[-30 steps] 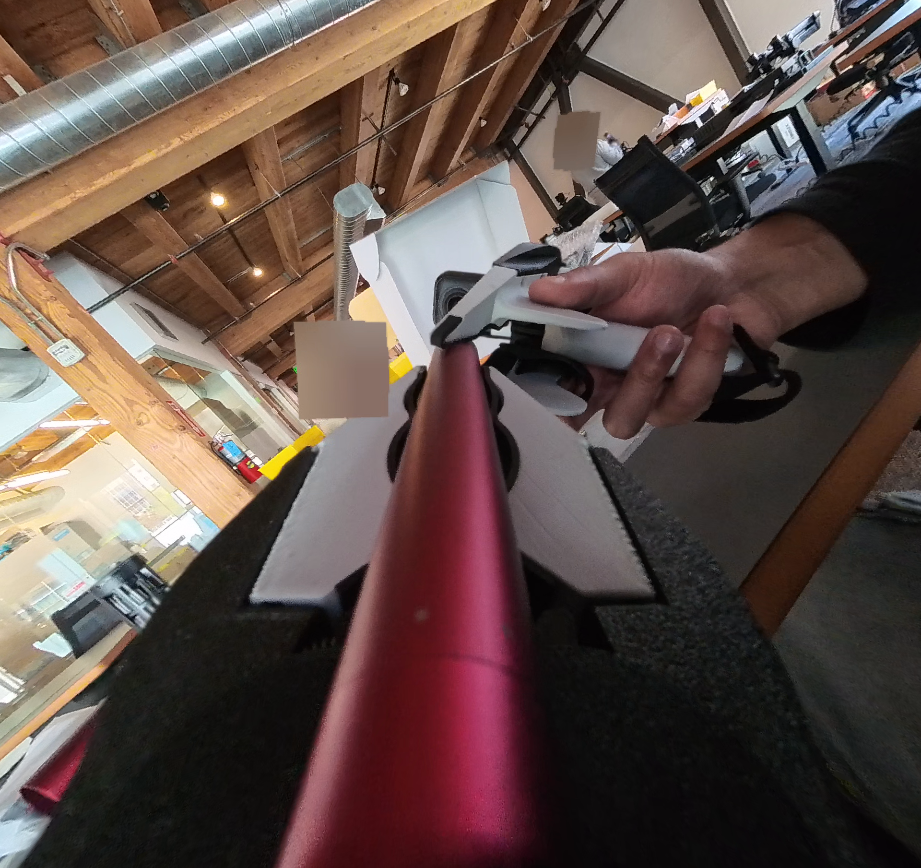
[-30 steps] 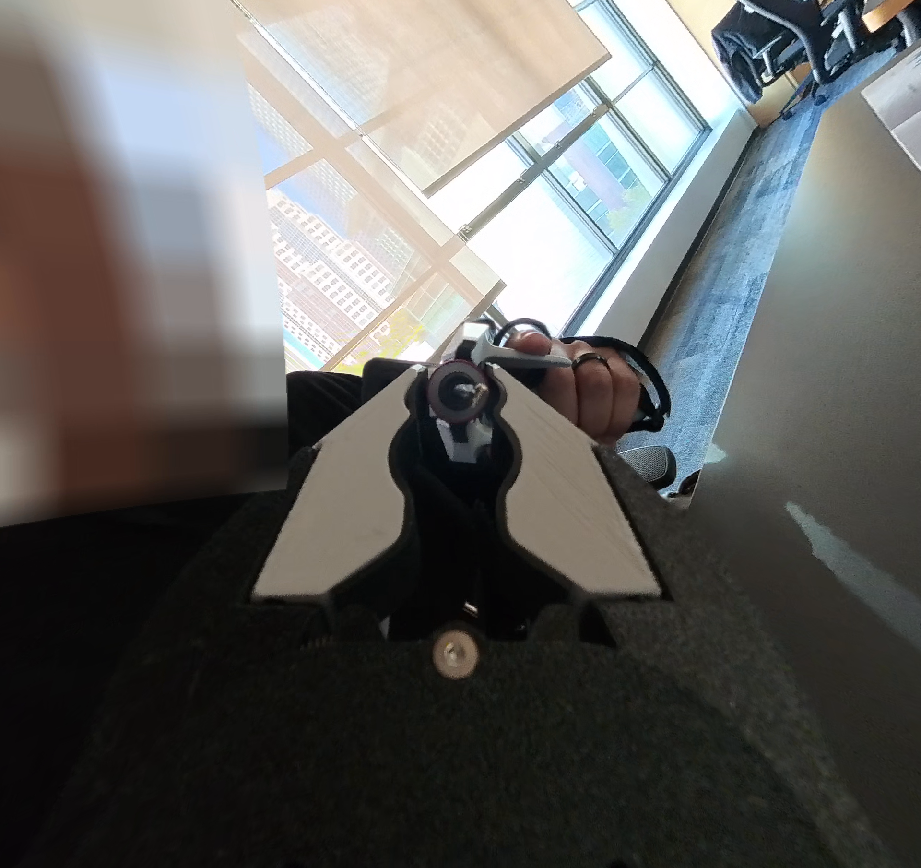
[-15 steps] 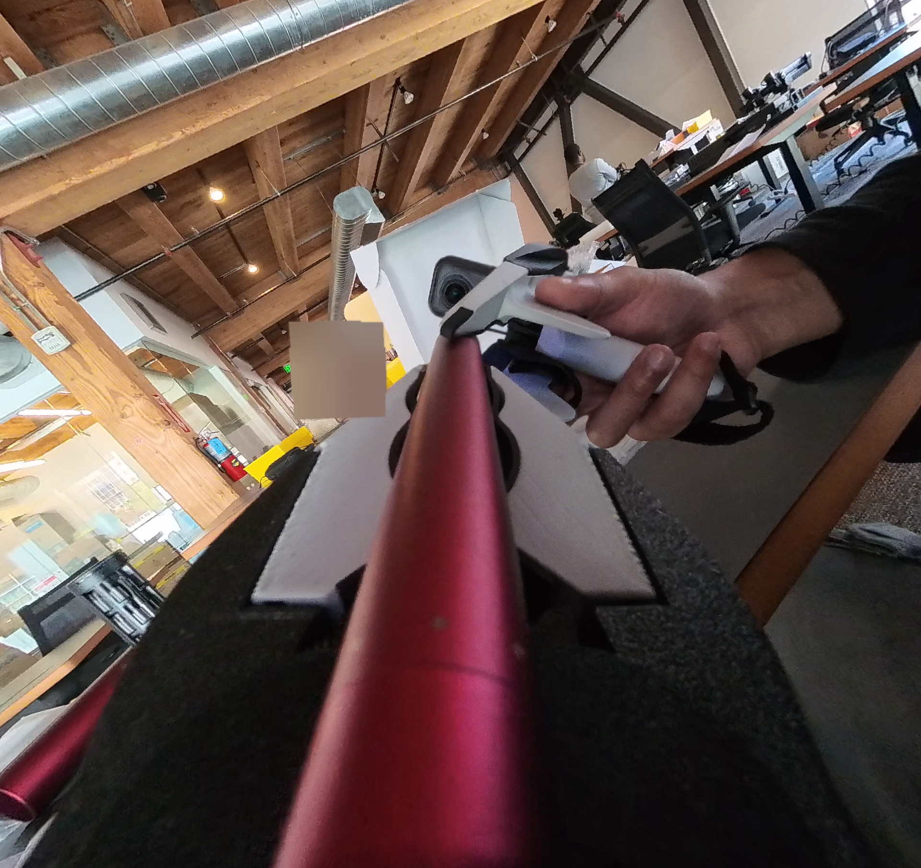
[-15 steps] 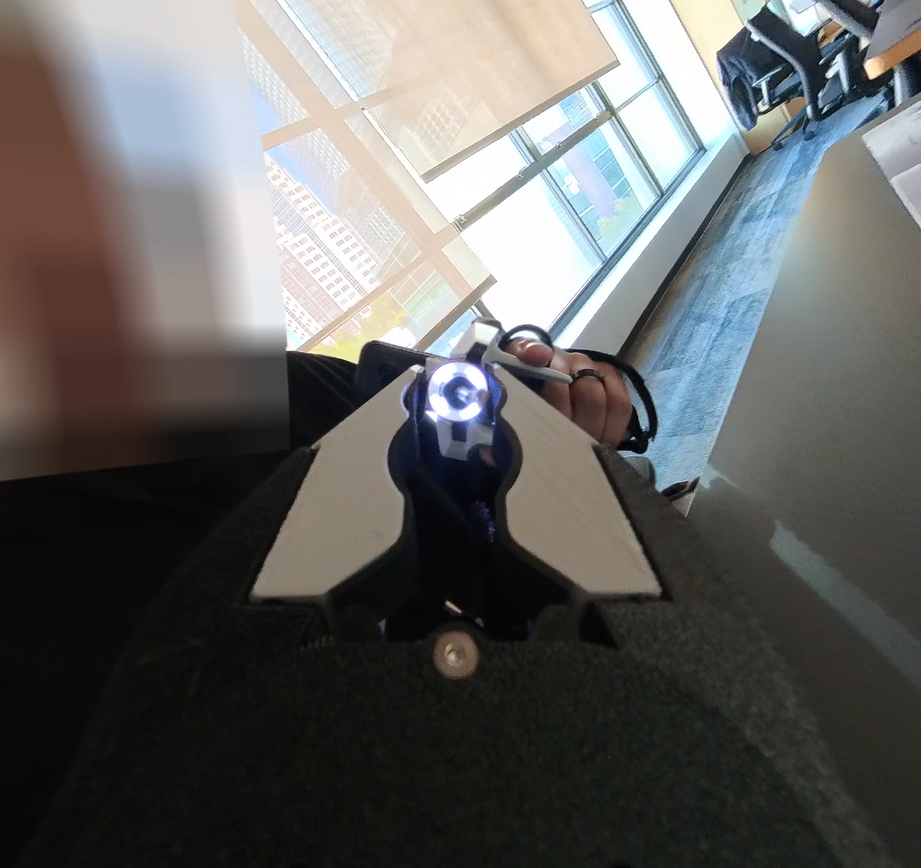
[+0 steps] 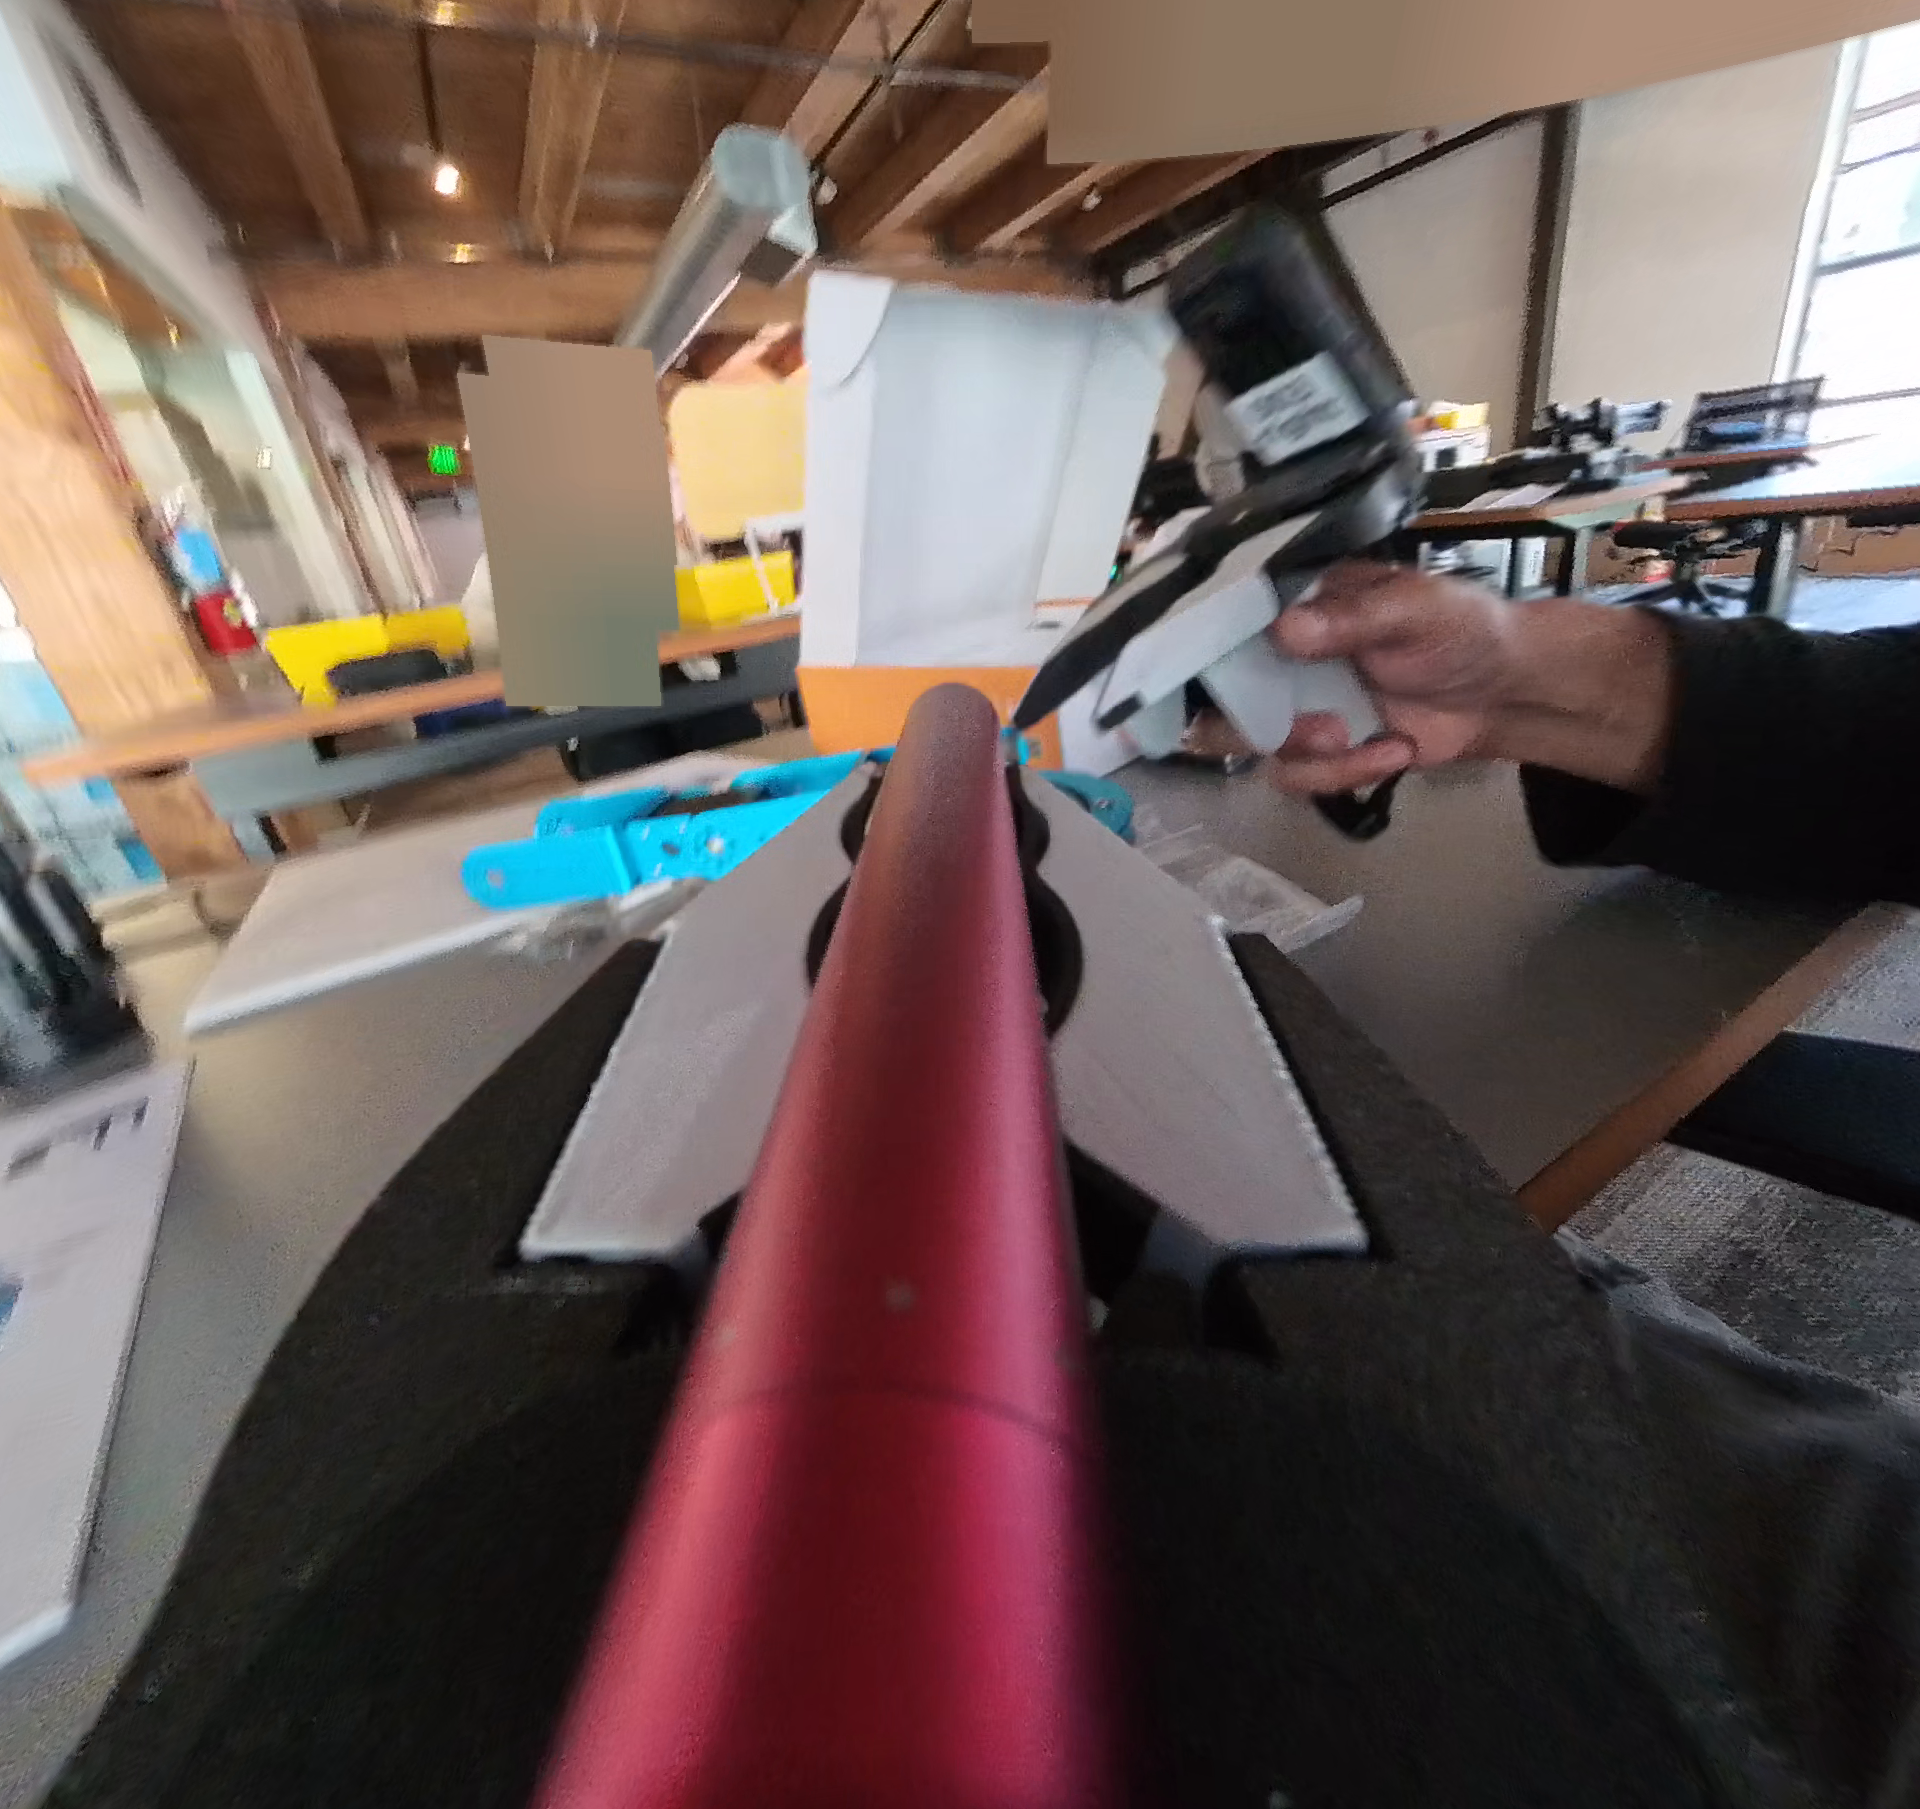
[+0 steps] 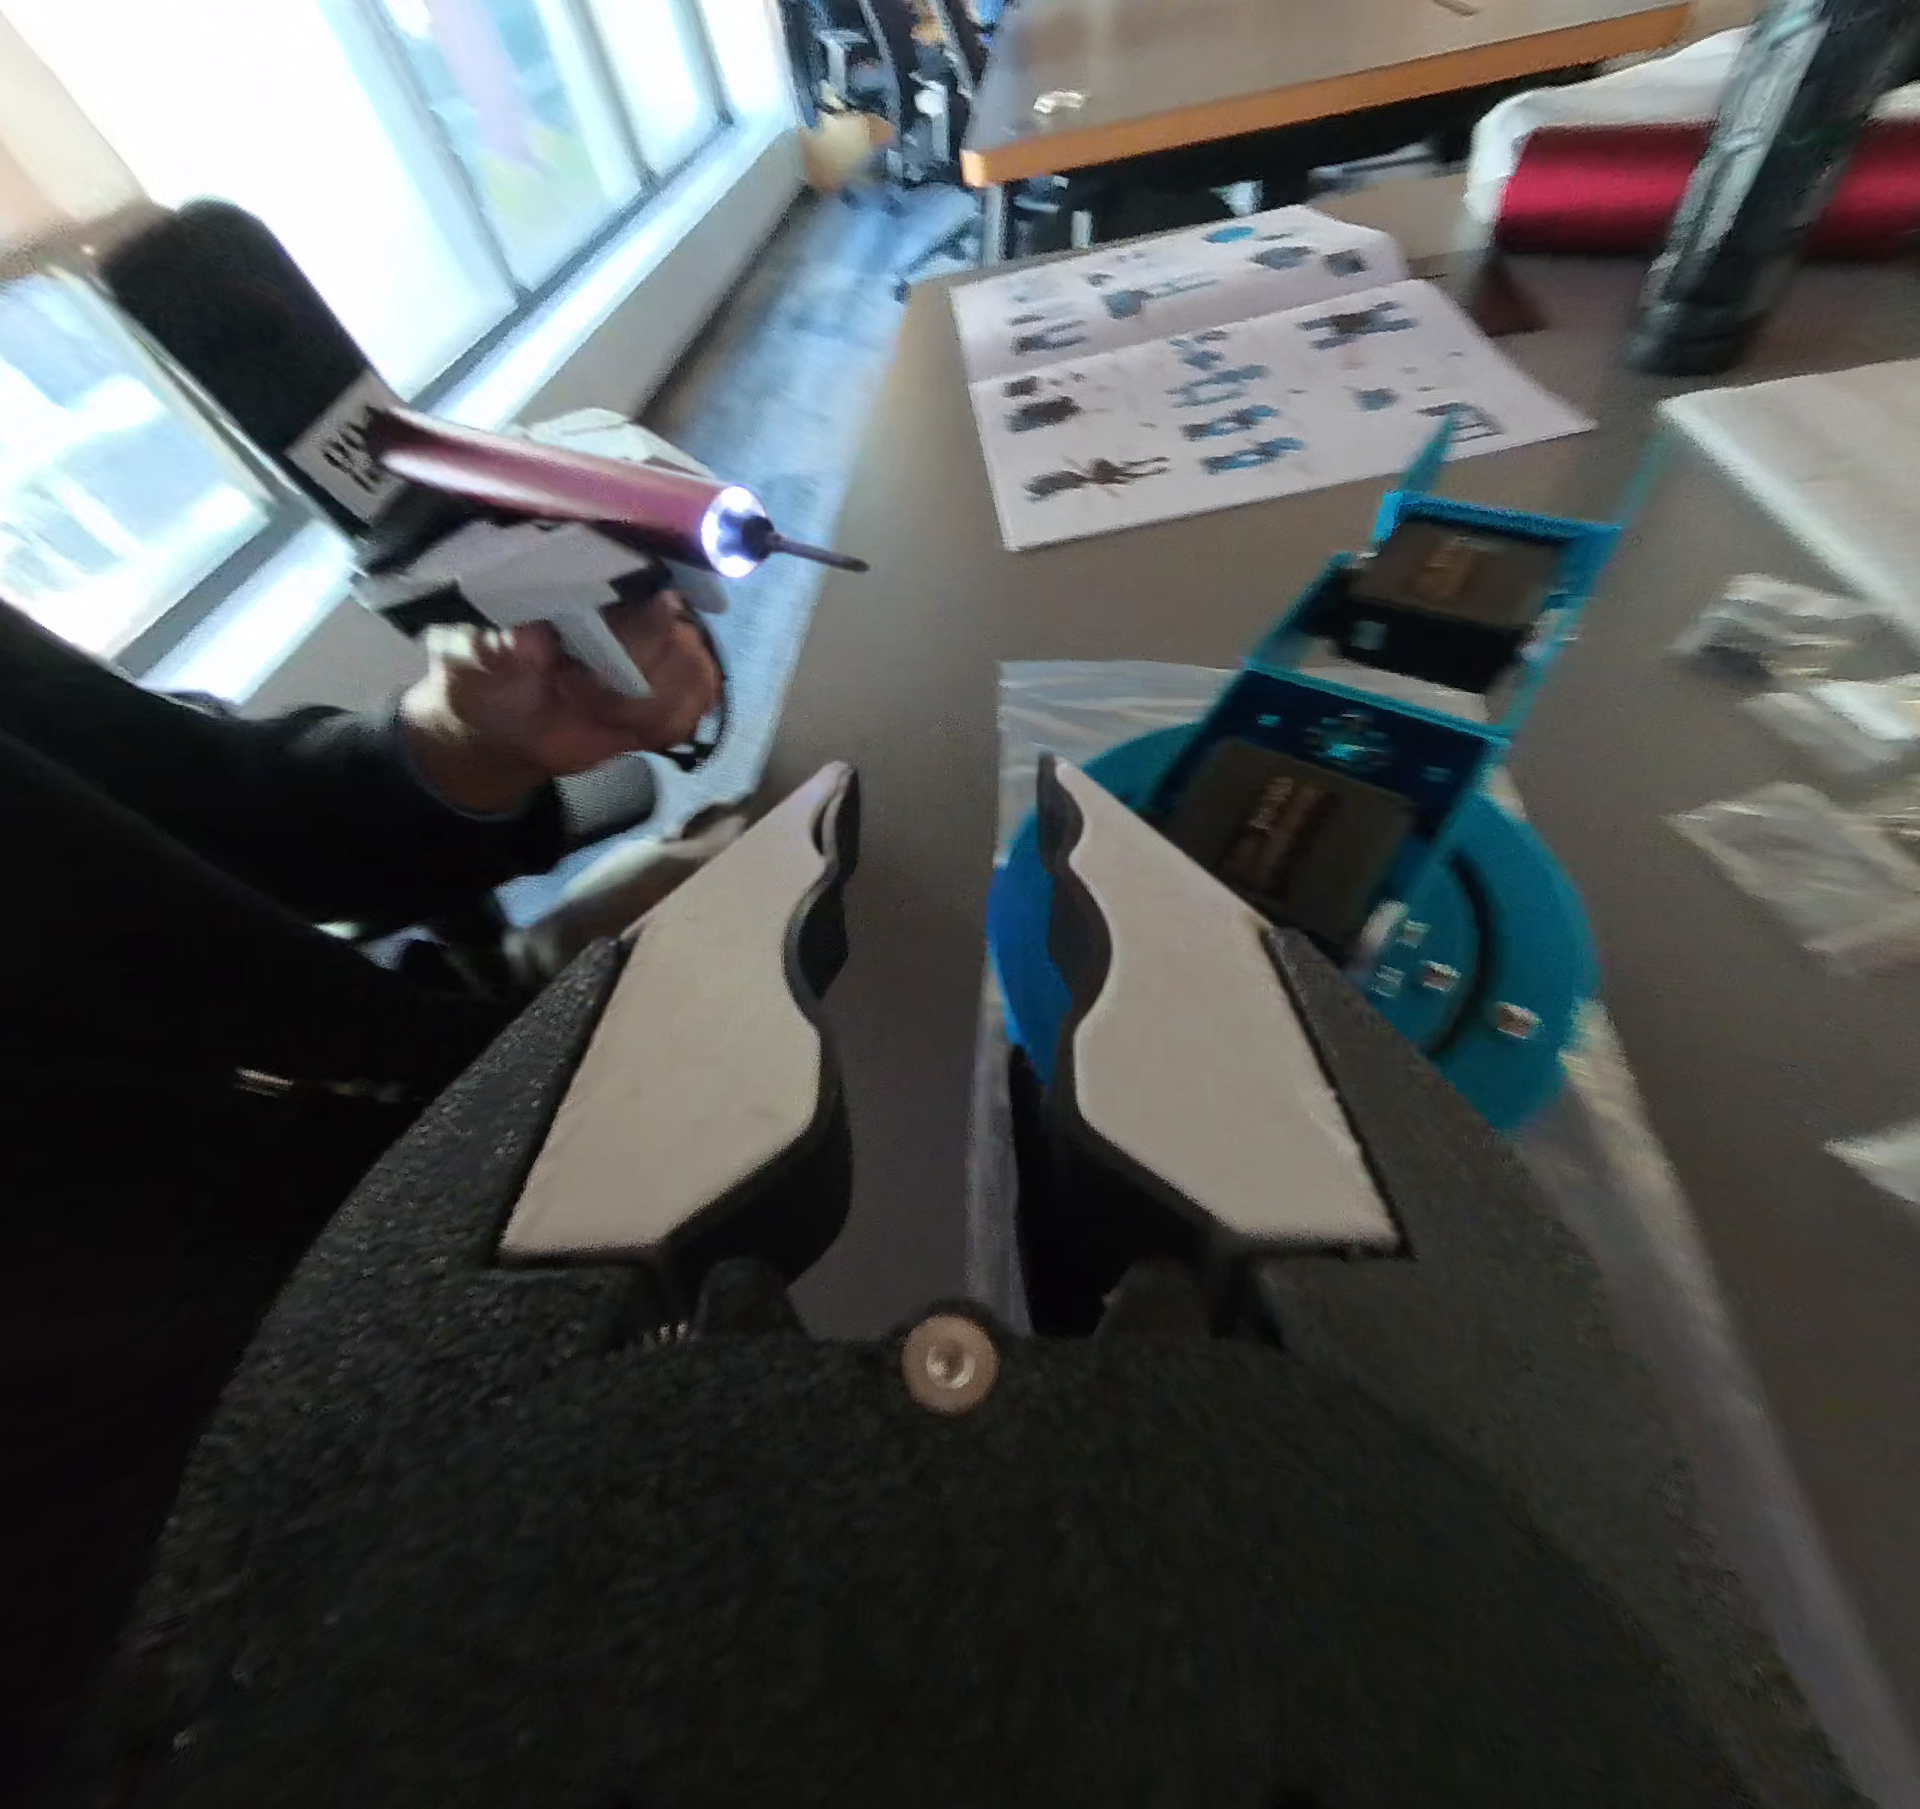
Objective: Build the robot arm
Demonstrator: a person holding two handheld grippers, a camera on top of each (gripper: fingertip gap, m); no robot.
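My left gripper (image 5: 940, 788) is shut on a red metal electric screwdriver (image 5: 914, 1240) that lies along its fingers and points forward. In the right wrist view the screwdriver (image 6: 561, 486) shows at the left with its tip ring lit and a thin bit (image 6: 821, 554) sticking out. My right gripper (image 6: 945, 803) is open and empty, low over the dark table (image 6: 914, 637). A blue assembly (image 6: 1351, 824) with a round base and black blocks stands just right of its right finger. In the left wrist view the right gripper (image 5: 1143, 637) hangs close beside the screwdriver's end.
A printed sheet (image 6: 1226, 388) lies beyond the blue assembly. Clear plastic bags (image 6: 1787, 824) lie to the right, and a dark cylinder (image 6: 1797, 97) stands at the far right. A white box (image 5: 966, 471) and a blue jointed part (image 5: 644, 834) sit ahead of the left gripper. The table edge (image 5: 1683, 1084) runs at the right. About 10 centimetres separates my left fingertips from my right.
Both grippers have swung down from the ceiling and window towards the table. My right gripper, which was closed around the screwdriver's tip, has opened and moved off to the side.
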